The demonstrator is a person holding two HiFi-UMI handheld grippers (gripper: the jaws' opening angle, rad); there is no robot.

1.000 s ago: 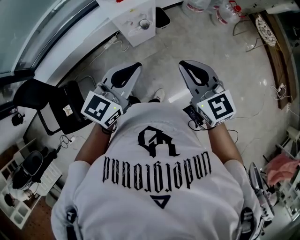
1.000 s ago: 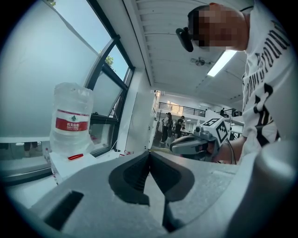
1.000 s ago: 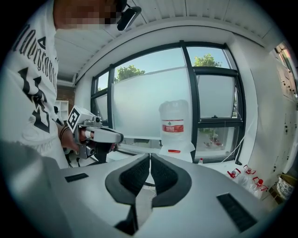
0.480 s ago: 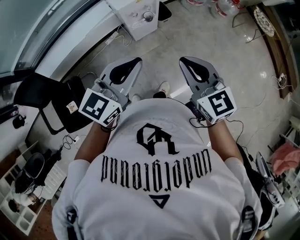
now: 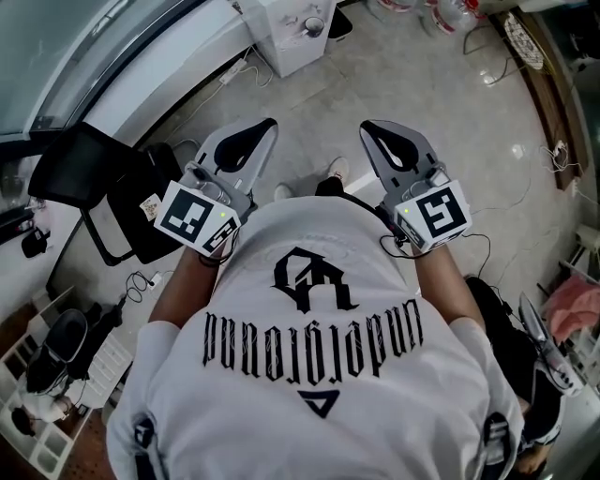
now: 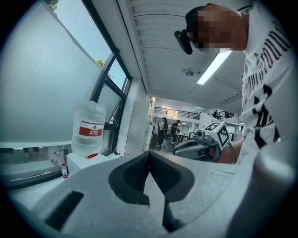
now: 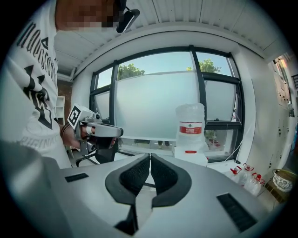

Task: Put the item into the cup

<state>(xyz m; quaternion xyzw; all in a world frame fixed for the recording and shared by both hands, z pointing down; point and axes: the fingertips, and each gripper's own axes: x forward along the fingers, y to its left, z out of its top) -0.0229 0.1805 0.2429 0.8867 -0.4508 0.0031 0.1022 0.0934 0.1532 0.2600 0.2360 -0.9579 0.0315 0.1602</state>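
Observation:
No cup and no item for it show in any view. In the head view, the person holds both grippers level in front of a white printed shirt, over a pale stone floor. My left gripper (image 5: pixel 263 127) is shut with nothing in it; its dark pads meet in the left gripper view (image 6: pixel 149 157). My right gripper (image 5: pixel 372 129) is shut and empty too, its pads touching along one line (image 7: pixel 150 159). Each gripper shows in the other's view: the right gripper (image 6: pixel 203 142) and the left gripper (image 7: pixel 97 131).
A white water dispenser (image 5: pixel 298 28) with a big clear bottle (image 7: pixel 190 124) stands by the frosted window. A black chair (image 5: pixel 105 201) is to the left, with cables (image 5: pixel 231 86) on the floor. Spare water bottles (image 5: pixel 448 17) stand at the top right.
The whole floor scene has drifted: the white dispenser slid toward the top edge and the black chair shifted. Both grippers stay shut in the same pose before the chest.

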